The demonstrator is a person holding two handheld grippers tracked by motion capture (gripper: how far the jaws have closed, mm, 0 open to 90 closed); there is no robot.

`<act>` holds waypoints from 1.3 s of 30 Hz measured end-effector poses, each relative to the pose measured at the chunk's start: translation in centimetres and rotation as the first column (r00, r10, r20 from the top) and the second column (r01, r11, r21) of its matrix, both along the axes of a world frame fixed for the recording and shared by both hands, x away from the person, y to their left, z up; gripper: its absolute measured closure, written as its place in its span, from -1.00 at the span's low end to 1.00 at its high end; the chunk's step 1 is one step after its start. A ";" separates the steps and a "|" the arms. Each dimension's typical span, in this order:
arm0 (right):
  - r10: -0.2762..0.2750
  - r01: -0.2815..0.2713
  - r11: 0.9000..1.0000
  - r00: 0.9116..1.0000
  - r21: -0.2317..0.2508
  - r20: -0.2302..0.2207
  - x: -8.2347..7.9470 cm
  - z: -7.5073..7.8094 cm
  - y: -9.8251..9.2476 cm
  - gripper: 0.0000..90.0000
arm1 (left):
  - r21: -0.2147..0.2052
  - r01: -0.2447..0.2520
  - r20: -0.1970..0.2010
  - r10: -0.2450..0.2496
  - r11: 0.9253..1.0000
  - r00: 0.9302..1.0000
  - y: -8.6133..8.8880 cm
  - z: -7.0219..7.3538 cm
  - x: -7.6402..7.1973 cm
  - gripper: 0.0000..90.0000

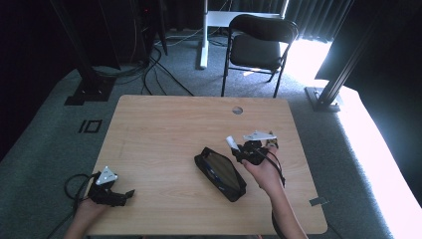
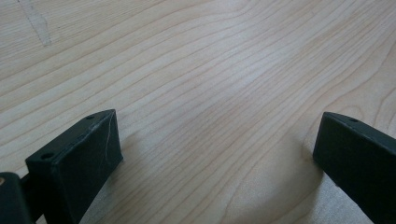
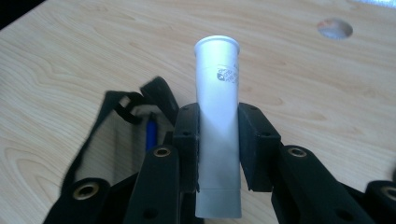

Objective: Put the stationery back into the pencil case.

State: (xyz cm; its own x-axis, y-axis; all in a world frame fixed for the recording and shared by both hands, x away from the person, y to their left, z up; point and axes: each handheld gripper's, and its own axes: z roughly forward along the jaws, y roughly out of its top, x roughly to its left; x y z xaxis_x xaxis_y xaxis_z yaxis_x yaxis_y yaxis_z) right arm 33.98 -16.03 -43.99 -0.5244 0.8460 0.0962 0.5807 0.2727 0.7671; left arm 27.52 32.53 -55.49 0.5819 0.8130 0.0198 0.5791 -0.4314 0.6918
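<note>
A white cylindrical tube (image 3: pixel 217 93) with small print near its flared end stands between the pads of my right gripper (image 3: pixel 218 126), which is shut on it. From above, the tube (image 1: pixel 231 142) pokes out of that gripper (image 1: pixel 237 150) just right of an open black pouch (image 1: pixel 221 172) lying on the wooden table (image 1: pixel 164 129). Below the jaws, the pouch's edge (image 3: pixel 140 100) and a blue item (image 3: pixel 151 133) inside it show. My left gripper (image 1: pixel 124 195) rests at the table's front left. Its jaws (image 2: pixel 219 135) stand wide open over bare wood.
A round cable hole (image 1: pixel 237 110) sits near the table's far edge. Beyond the table stand a black chair (image 1: pixel 256 42) and a white desk leg (image 1: pixel 203 35), with cables on the grey carpet. Dark frame posts flank both sides.
</note>
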 end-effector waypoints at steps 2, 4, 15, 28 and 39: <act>0.015 -0.015 1.000 1.000 0.012 -0.001 -0.2 0.2 0.3 0.56 | 0.001 0.001 0.000 -0.001 1.000 1.000 0.0 0.0 0.0 -0.97; 0.028 -0.028 1.000 1.000 0.010 0.002 -0.4 0.3 0.8 0.56 | 0.001 0.001 0.000 -0.001 1.000 1.000 0.0 0.0 0.0 -0.97; 0.112 -0.112 0.994 0.993 -0.003 -0.023 -1.6 -0.3 3.1 0.56 | 0.000 -0.001 -0.001 0.001 1.000 1.000 0.0 0.0 0.0 -0.97; 0.151 -0.159 0.982 0.984 -0.099 -0.090 -1.0 -3.2 5.3 0.56 | 0.001 0.001 -0.001 -0.001 1.000 1.000 0.0 0.0 0.0 -0.97; 0.155 -0.175 0.972 0.979 -0.156 -0.132 -0.2 -4.5 6.5 0.56 | 0.001 0.000 -0.001 0.000 1.000 1.000 0.0 0.0 0.0 -0.97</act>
State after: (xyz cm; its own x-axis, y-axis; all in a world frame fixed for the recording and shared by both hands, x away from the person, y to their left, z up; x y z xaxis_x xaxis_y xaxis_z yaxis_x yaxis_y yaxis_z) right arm 33.74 -9.51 -48.49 -0.6517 0.7578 0.0320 0.6008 0.4900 0.6316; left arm 27.52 32.54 -55.48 0.5822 0.8128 0.0203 0.5794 -0.4322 0.6910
